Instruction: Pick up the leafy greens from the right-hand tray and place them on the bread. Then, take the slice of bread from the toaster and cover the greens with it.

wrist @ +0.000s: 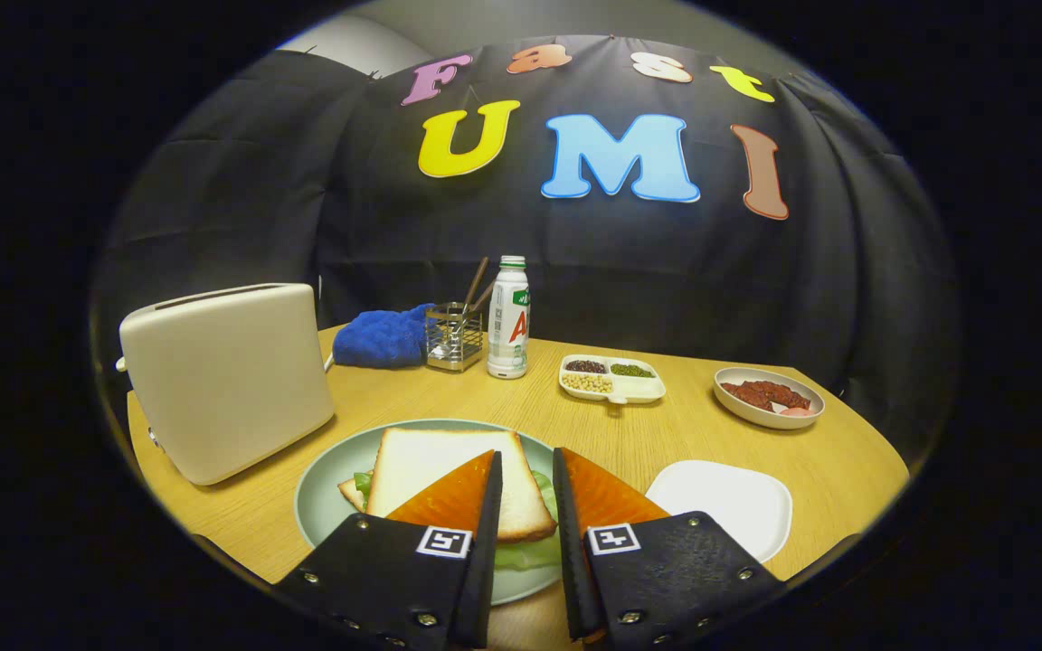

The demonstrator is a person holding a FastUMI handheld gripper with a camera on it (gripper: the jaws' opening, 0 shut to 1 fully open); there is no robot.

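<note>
The worktop (449, 398) is showing a light wood grain, carrying a cream toaster (227, 380), a crumpled blue cloth (383, 337) and a white bottle (508, 318) wearing a green cap. A white bread slice (435, 466) with tan crust is lying over pale green leafy greens (521, 551) on a mint-green plate (322, 497). The right-hand tray (724, 502) is looking plain white, while a white divided dish (612, 380) is showing dark, green and yellowish fillings, and a pale bowl (768, 396) is holding reddish-brown pieces.

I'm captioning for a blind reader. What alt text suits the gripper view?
A top bread slice covers leafy greens on a green plate, under the gripper, its jaws open and empty. A toaster stands beside it.
</note>
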